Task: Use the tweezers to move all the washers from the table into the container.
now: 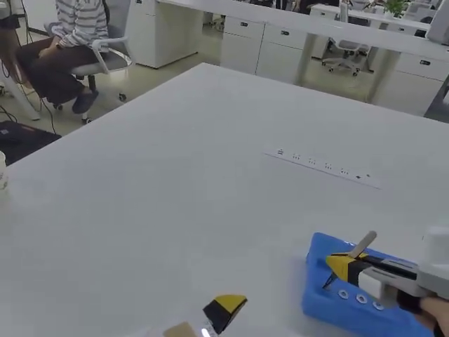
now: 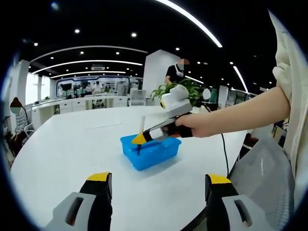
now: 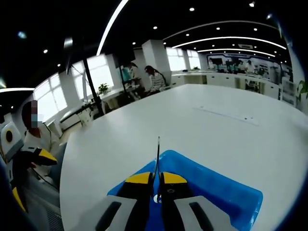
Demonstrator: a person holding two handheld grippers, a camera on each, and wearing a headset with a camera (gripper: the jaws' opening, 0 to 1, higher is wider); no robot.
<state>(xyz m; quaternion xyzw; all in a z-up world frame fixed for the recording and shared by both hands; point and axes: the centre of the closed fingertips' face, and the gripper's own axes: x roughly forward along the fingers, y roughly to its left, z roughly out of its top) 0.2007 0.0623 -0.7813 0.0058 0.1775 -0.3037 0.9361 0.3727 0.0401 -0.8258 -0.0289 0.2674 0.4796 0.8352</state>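
Your right claw pinches the tweezers, tipped down into the blue container, while your left claw hangs spread over the bench

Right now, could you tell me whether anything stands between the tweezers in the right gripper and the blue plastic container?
Nothing visible does. The right gripper holds the thin tweezers directly over the blue plastic container, their tip pointing down toward small silver washers already inside.
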